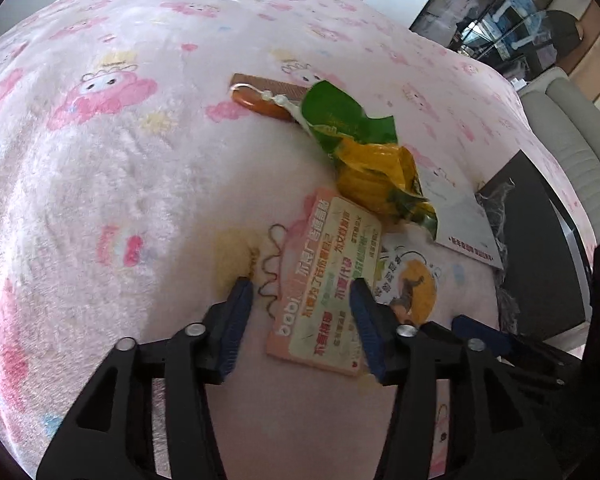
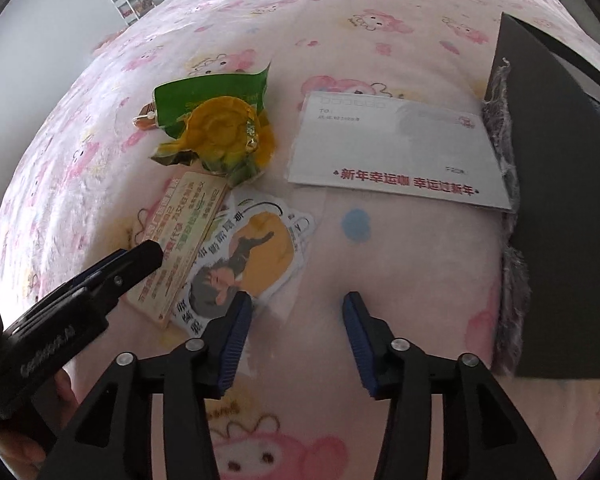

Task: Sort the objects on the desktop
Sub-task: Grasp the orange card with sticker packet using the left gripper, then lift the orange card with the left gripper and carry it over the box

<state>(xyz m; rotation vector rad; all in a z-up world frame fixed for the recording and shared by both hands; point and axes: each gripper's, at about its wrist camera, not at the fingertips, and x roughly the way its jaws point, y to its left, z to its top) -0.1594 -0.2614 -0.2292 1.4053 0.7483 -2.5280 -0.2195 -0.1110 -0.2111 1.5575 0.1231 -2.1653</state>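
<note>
Left tongs [image 1: 302, 294] stand part-open and empty, straddling the pink card [image 1: 326, 280], whose long axis runs along the fingers. Right tongs [image 2: 296, 306] likewise gape empty, over bare blanket [image 2: 400, 264] beside the sticker [image 2: 244, 256].

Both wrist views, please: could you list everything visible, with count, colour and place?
blanket: one, pink cartoon print, covers the whole surface
comb: one, brown-orange, far side, partly under the wrapper
wrapper: one, green and yellow, crumpled, centre
card: one, peach with coloured text, near the wrapper
sticker: one, white-edged, orange figure, beside the card
envelope: one, white with red text, right of the wrapper
dark board: one, black, right edge
left gripper: black, blue fingers, open over the card
right gripper: black, blue fingers, open, near the sticker
</note>
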